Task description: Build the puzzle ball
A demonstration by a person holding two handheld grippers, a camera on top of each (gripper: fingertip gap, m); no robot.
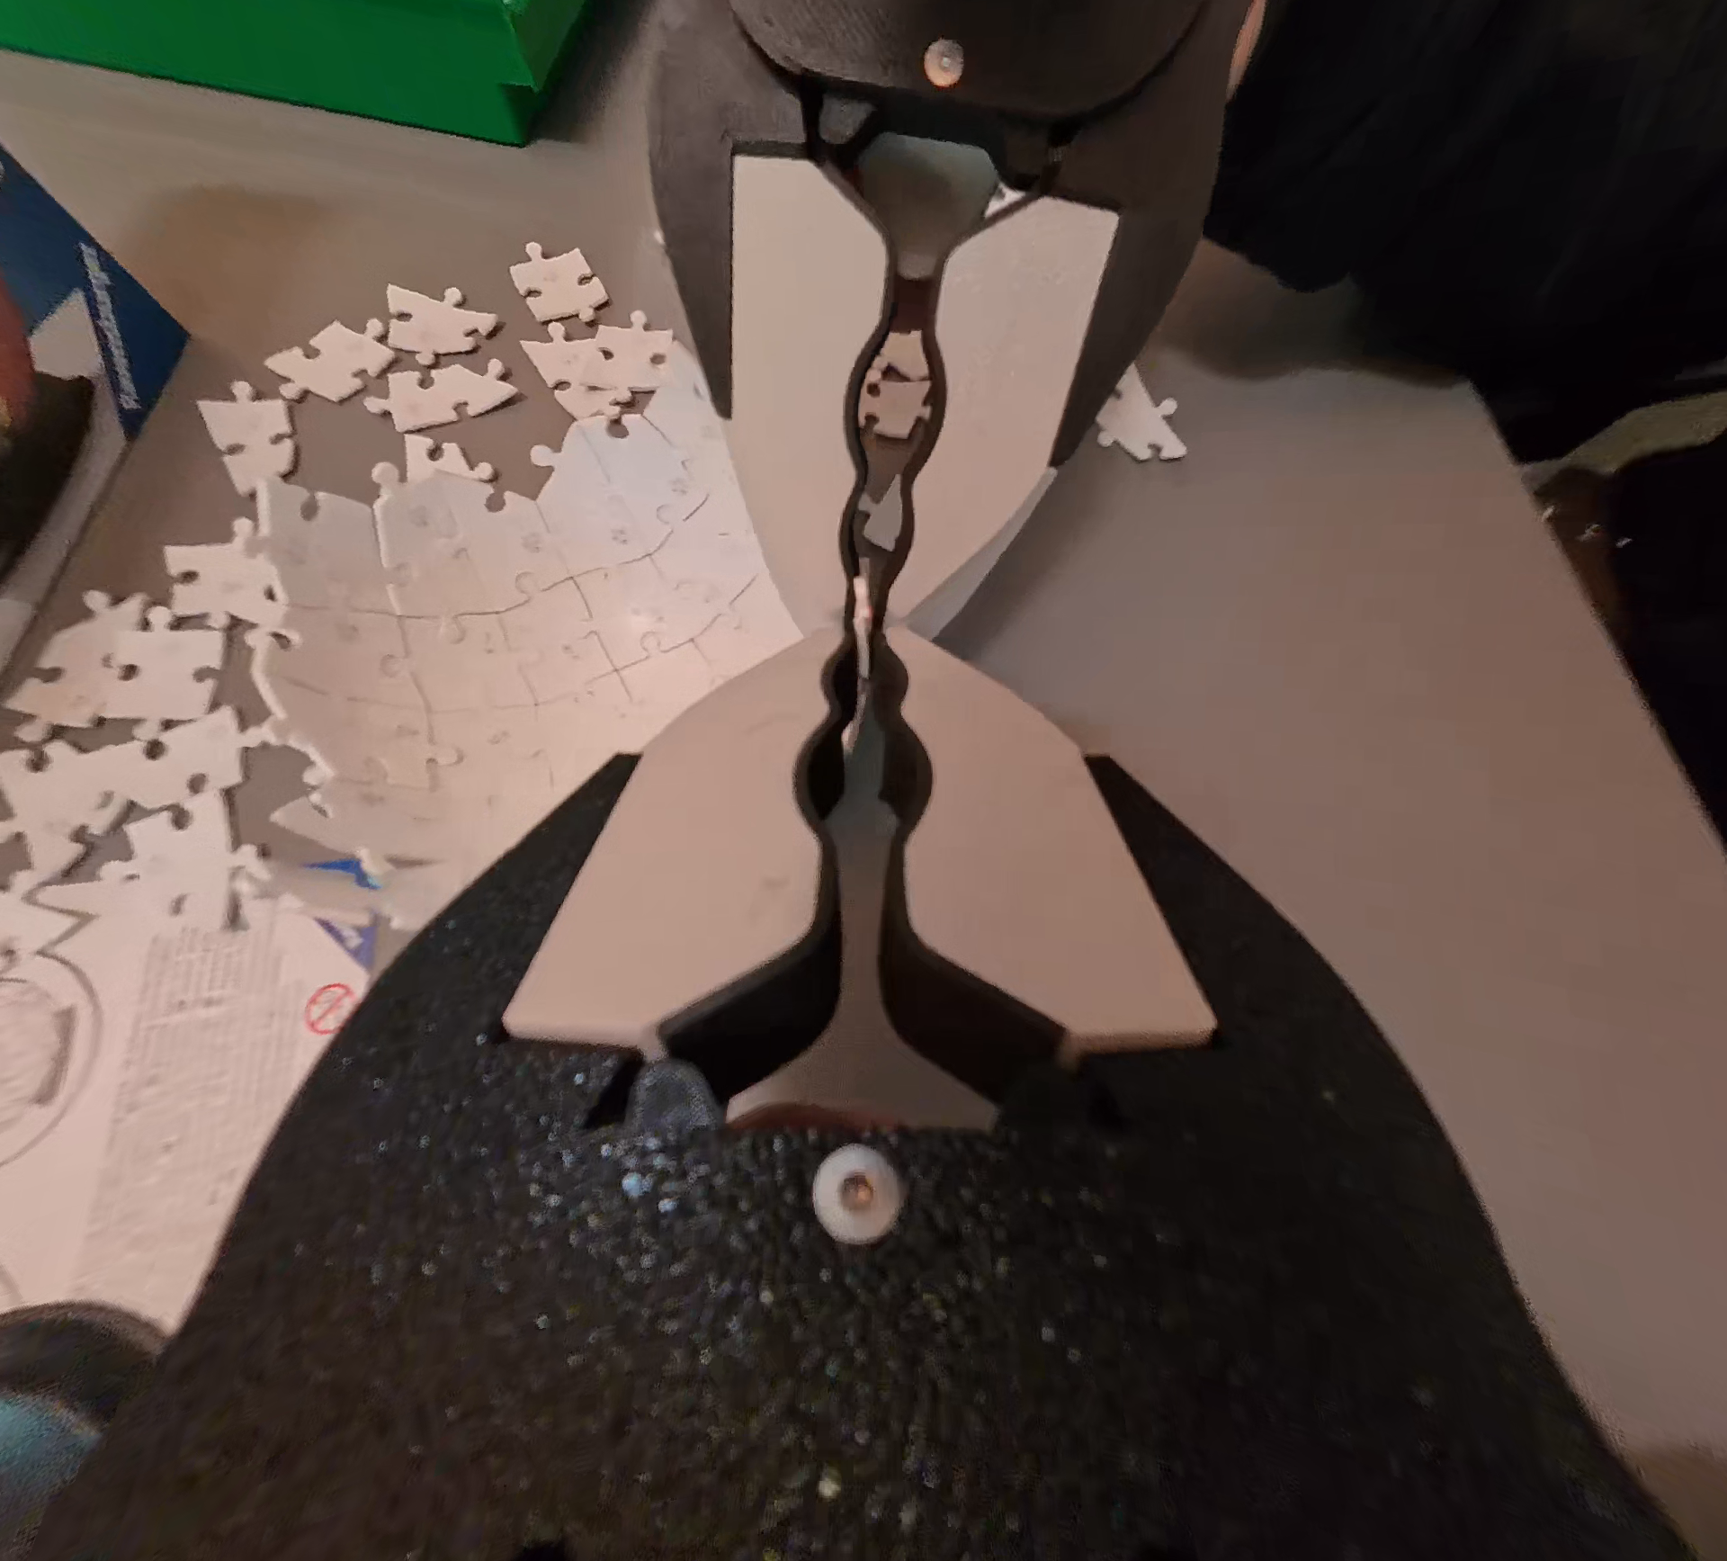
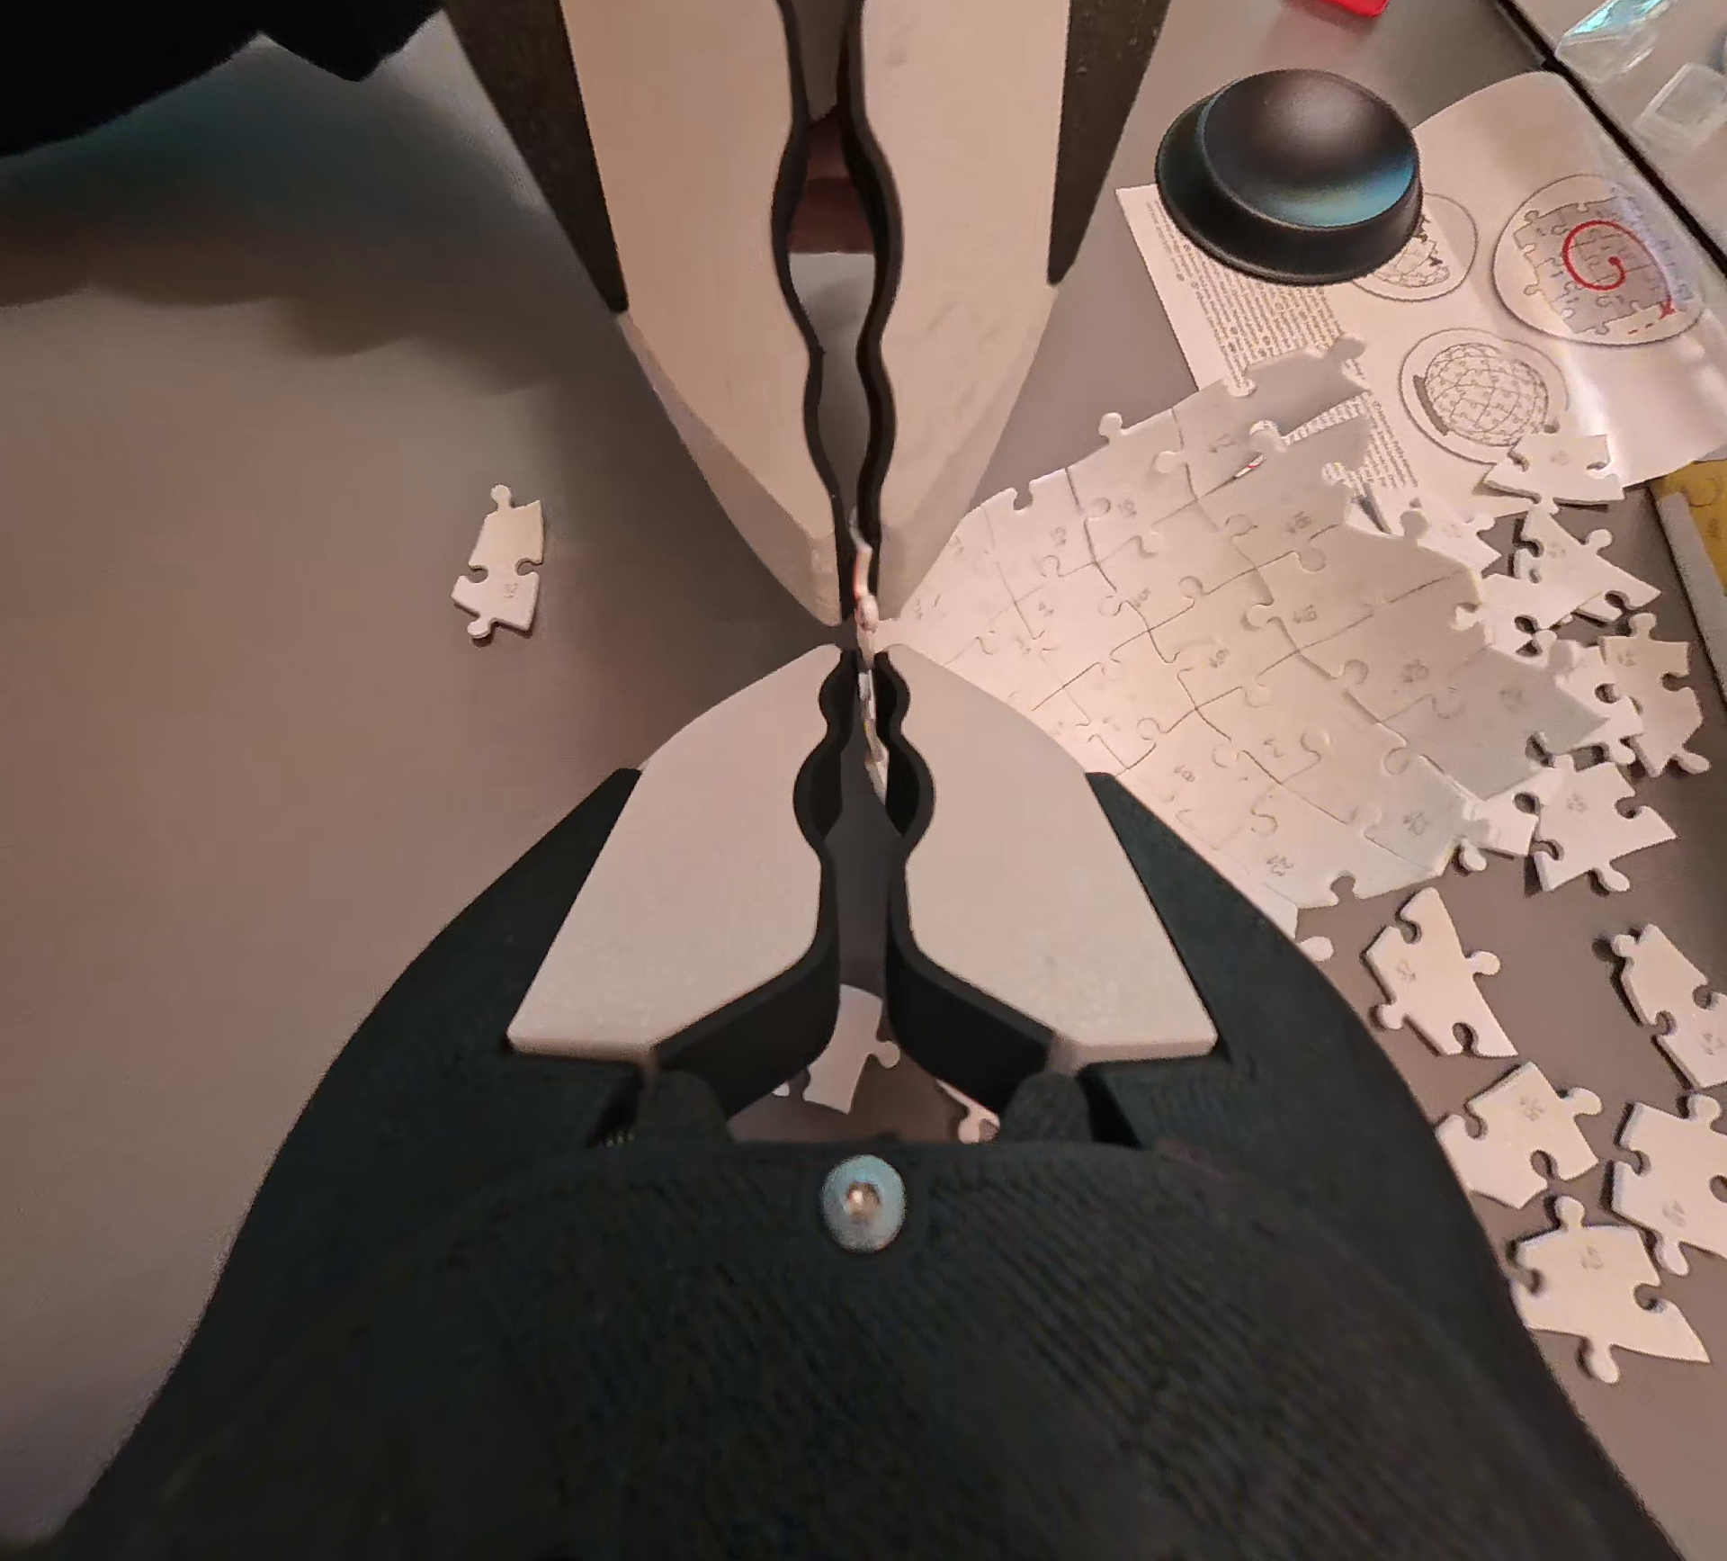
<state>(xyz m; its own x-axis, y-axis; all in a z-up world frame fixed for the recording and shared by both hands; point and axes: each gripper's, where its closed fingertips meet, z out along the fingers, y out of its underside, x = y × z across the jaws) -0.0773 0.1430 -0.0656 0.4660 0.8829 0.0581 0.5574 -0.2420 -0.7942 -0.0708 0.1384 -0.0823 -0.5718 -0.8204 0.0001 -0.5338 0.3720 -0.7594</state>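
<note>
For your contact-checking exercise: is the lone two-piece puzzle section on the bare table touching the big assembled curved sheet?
Apart. The right wrist view shows the two-piece section alone on bare table, with both grippers between it and the assembled sheet.

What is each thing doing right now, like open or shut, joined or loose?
Left tool: shut on an edge-on puzzle piece.
Right tool: shut on the same piece, tips meeting the left tool's.
Joined puzzle sheet: partly built, lying on the table.
Loose pieces: unjoined, scattered.
Joined pair: lying apart from the rest.
Black stand: empty, resting on the instruction sheet.
</note>
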